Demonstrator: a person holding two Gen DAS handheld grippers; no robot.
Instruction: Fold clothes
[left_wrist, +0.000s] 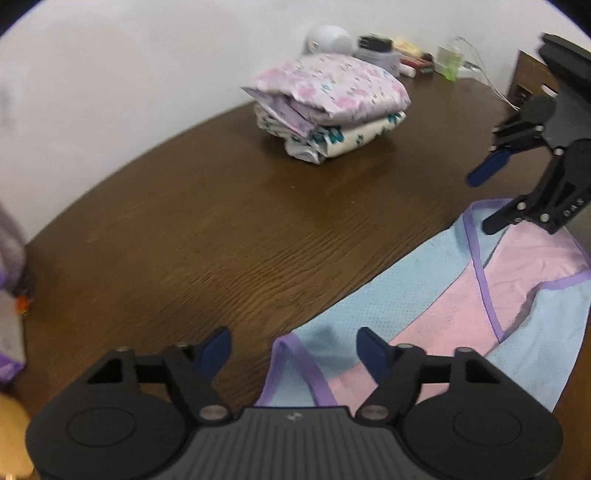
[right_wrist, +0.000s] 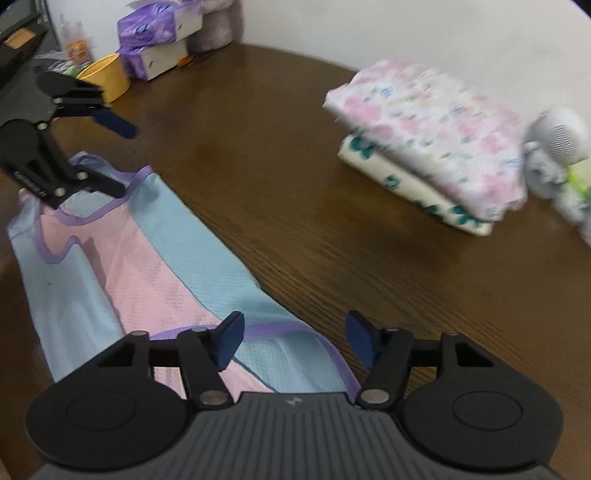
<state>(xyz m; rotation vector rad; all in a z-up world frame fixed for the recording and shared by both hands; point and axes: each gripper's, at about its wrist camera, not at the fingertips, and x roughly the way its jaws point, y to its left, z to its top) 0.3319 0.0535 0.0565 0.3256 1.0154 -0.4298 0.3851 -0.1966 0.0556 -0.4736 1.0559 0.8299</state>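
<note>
Pink and blue, the garment (right_wrist: 140, 266) is lying flat at the near edge of the table (left_wrist: 207, 229); folded clothes (left_wrist: 332, 107) are sitting toward the far edge. Your left gripper (left_wrist: 293, 347) and right gripper (right_wrist: 293, 341) are hanging apart, holding nothing.

Left gripper (left_wrist: 293, 349) gapes over the flat garment (left_wrist: 436, 314).

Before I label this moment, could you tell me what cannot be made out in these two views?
- Garment: near end hidden behind each gripper's body, in both views.
- Folded stack: motion-blurred in the right wrist view; layer count unclear.
- Clutter by the wall: too small and blurred in the left wrist view.
- Yellow tub: contents hidden by its rim.
</note>
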